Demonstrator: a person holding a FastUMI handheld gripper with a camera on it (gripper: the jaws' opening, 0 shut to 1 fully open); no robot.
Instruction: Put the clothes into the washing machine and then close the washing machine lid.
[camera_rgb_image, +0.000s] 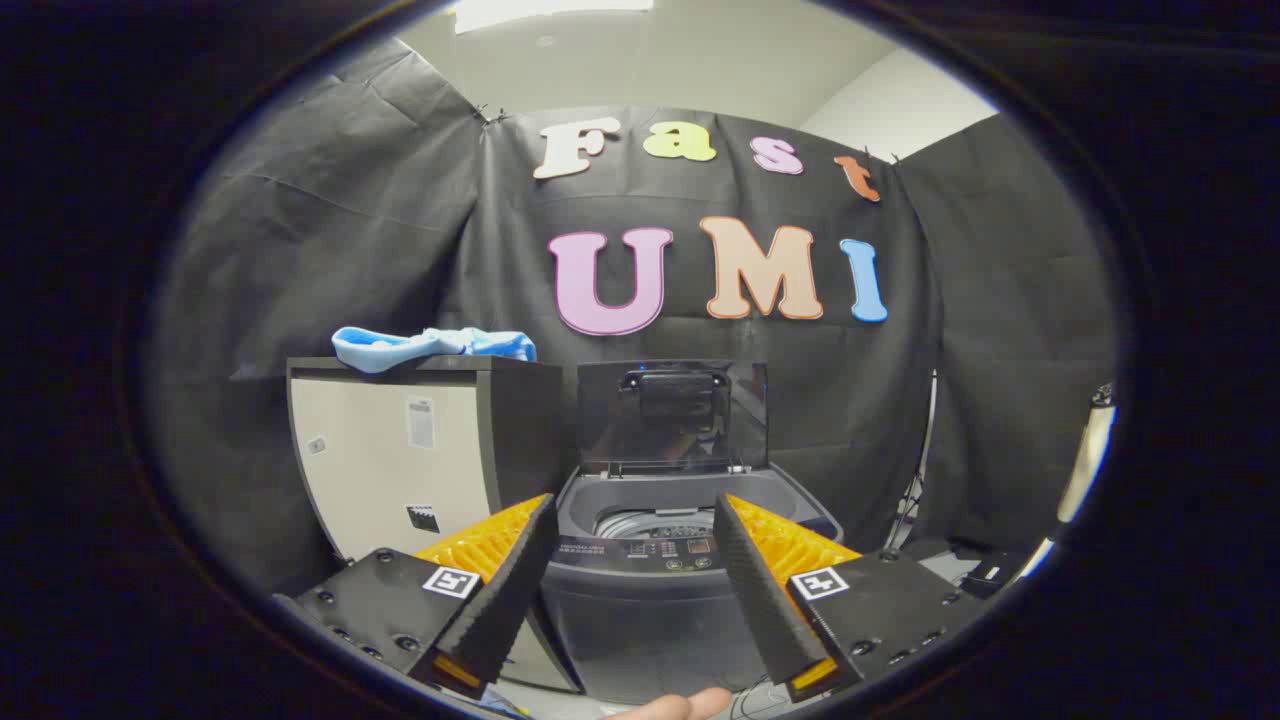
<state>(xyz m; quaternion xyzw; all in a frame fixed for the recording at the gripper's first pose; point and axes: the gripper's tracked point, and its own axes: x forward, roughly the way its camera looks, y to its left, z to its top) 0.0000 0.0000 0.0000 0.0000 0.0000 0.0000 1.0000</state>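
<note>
A grey top-loading washing machine (640, 575) stands just ahead of my fingers, its drum opening seen between them. Its dark see-through lid (672, 415) stands upright at the back, open. A light blue piece of clothing (432, 346) lies crumpled on top of a tall cabinet (400, 460) to the left of the machine, well beyond my left finger. My gripper (634, 512) is open, with nothing between its fingers, and hangs in front of the machine at about the height of its top.
The cabinet's pale side faces me and touches the machine's left side. Black cloth walls close the booth behind and on both sides. Some dark gear and a stand leg sit on the floor to the right. A fingertip (680, 706) peeks in below.
</note>
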